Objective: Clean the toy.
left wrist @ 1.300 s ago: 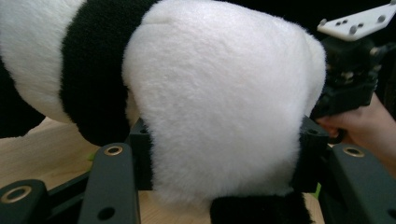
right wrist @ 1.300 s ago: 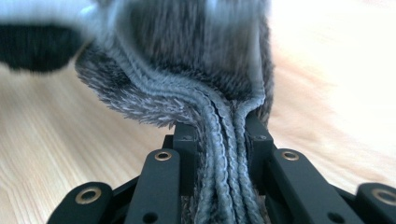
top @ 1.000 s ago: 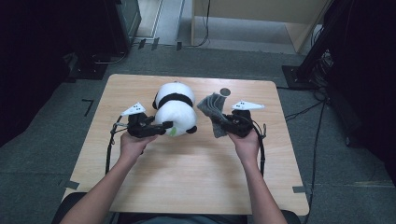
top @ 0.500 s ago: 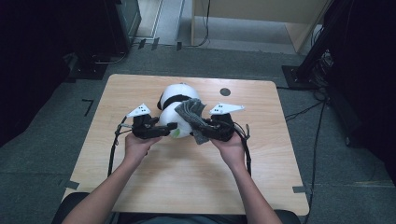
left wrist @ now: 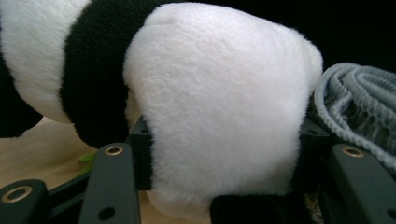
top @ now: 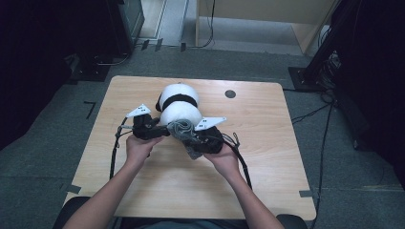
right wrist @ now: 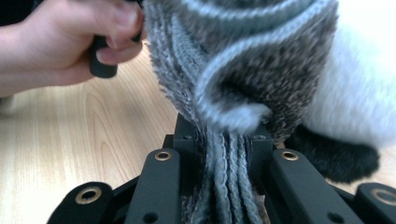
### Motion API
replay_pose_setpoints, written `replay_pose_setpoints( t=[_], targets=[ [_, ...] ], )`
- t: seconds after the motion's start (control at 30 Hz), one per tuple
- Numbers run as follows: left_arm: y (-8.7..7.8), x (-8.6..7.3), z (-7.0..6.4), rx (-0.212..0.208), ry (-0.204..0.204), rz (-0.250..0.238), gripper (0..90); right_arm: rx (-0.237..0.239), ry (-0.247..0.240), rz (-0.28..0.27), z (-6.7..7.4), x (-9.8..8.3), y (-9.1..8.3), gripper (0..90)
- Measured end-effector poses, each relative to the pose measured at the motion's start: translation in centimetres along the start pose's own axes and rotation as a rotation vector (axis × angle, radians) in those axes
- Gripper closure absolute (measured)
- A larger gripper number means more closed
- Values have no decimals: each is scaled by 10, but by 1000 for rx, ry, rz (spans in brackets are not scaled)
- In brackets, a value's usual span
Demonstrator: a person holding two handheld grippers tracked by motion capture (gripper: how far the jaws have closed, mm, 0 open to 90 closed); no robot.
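Right claw pinches ribbed grey knit beside fluffy panda.

Light wooden table at frame centre, small dark disc near its upper right edge. Grey carpet all around, tape marks at left. Dark cabinet upper left, pale wooden furniture along top, black stand with cables at right. Dim corners, even light overhead.
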State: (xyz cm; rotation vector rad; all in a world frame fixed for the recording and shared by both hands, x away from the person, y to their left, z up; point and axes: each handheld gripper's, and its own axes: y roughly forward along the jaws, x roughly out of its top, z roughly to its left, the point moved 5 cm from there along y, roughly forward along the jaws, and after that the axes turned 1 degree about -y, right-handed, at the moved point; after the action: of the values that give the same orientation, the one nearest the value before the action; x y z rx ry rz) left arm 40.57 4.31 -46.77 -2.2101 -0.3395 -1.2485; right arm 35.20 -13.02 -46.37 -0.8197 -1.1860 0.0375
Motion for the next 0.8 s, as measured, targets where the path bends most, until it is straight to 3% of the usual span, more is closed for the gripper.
replay_pose_setpoints(
  t=[0.23, 0.4, 0.63, 0.8],
  targets=[
    [-1, 2, 5, 2, 0, 9, 428, 18, 39, 40, -15, -16, 9, 739],
    [-2, 4, 6, -10, -13, 0, 428, 16, 18, 54, -20, -20, 10, 738],
    [-8, 8, 8, -50, -17, -30, 427, -21, 37, 93, -31, -30, 13, 737],
    [-10, 8, 8, -60, 5, -19, 426, -54, 53, 97, -43, -33, 6, 734]
  ],
)
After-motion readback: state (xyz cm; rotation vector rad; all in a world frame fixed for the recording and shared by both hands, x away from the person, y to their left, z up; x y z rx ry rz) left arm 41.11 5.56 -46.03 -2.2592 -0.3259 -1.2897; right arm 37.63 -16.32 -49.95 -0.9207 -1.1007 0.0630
